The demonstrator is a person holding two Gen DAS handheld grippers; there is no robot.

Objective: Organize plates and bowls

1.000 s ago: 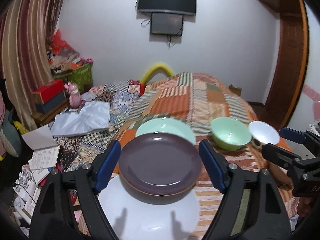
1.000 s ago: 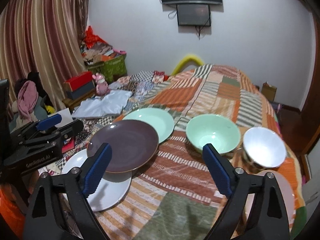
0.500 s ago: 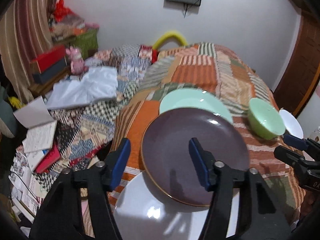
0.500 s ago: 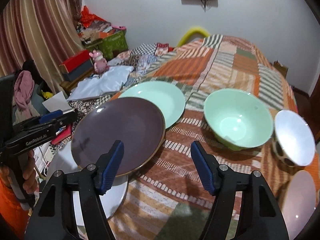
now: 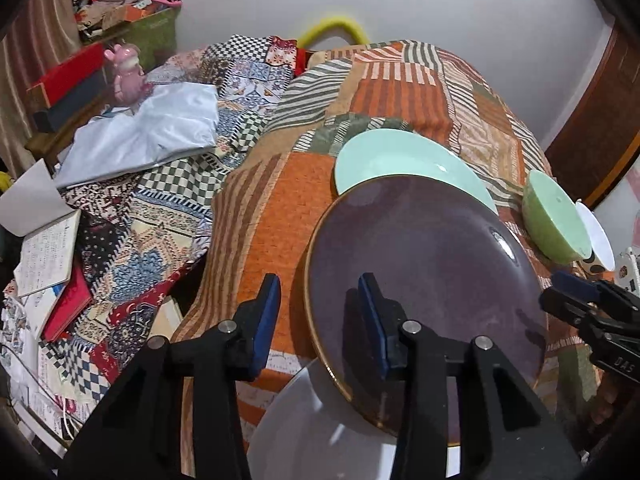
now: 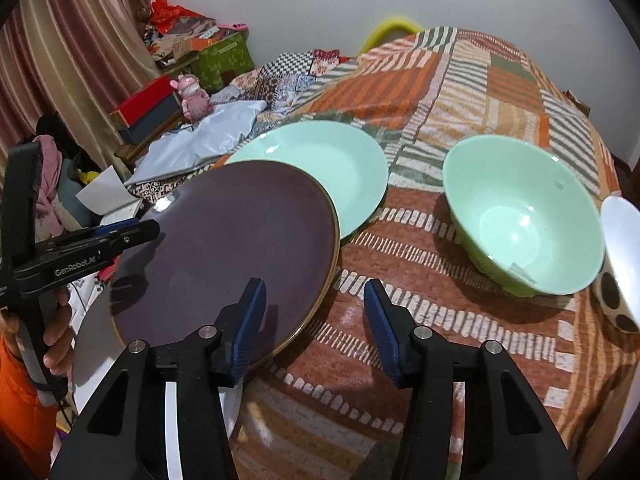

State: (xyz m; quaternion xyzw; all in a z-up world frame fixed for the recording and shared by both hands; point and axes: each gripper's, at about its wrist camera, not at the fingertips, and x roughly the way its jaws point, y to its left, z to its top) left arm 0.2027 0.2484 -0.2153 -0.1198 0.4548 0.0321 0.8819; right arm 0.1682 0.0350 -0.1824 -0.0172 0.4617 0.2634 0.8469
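Note:
A dark purple plate (image 5: 424, 292) (image 6: 228, 248) lies on the patchwork bedspread, overlapping a white plate (image 5: 320, 420) (image 6: 92, 344) in front and a mint plate (image 5: 400, 160) (image 6: 320, 168) behind. My left gripper (image 5: 320, 312) (image 6: 144, 230) straddles the purple plate's left rim. Its jaws are closing and the pads stand clear of the rim. My right gripper (image 6: 316, 316) (image 5: 560, 296) straddles the right rim the same way, also closing without touching. A green bowl (image 6: 524, 216) (image 5: 556, 220) and a white spotted bowl (image 6: 620, 248) (image 5: 596, 232) sit to the right.
The bedspread (image 6: 460, 92) runs back to a white wall. Left of the bed lie a folded white cloth (image 5: 148, 132), open notebooks (image 5: 48, 252), a pink toy (image 5: 126, 72) and stacked boxes (image 6: 148, 108). A hand in an orange sleeve (image 6: 24, 400) holds the left gripper.
Both grippers have come down and forward onto the purple plate. Their jaws have narrowed from wide apart to a small gap around the plate's two edges.

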